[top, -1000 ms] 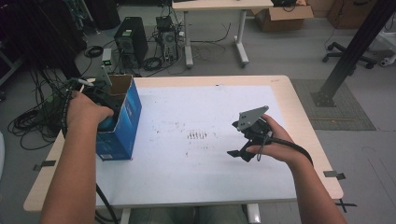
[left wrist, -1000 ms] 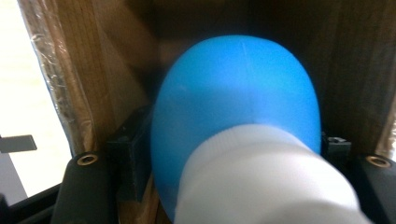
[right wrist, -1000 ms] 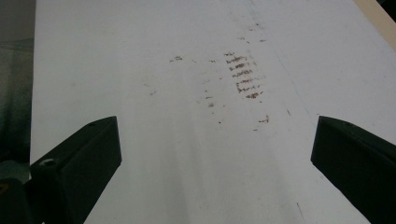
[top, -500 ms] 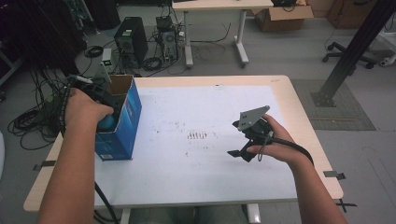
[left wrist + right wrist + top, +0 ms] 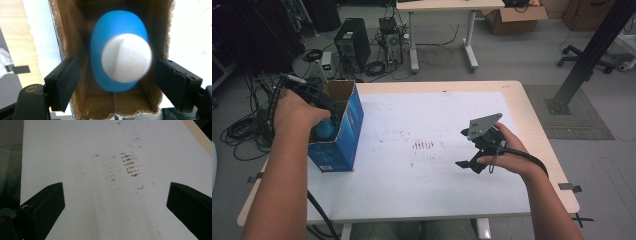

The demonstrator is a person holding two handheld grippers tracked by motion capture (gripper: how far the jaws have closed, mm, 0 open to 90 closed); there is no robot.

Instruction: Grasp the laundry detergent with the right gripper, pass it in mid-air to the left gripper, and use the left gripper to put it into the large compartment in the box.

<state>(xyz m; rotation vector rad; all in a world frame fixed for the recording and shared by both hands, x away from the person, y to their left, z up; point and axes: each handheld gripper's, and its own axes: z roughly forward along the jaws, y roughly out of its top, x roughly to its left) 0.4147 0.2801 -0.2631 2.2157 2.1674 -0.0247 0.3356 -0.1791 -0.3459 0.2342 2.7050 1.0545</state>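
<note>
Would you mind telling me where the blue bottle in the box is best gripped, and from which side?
Grip the white cap from straight above: the bottle stands upright in the open-topped box, whose walls block its sides. The left gripper hangs open, its jaws either side of the cap.

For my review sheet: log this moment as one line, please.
left gripper: fingers just opening, clear of blue-and-white bottle | bottle: inside open blue cardboard box | right gripper: open, empty, over white table
</note>
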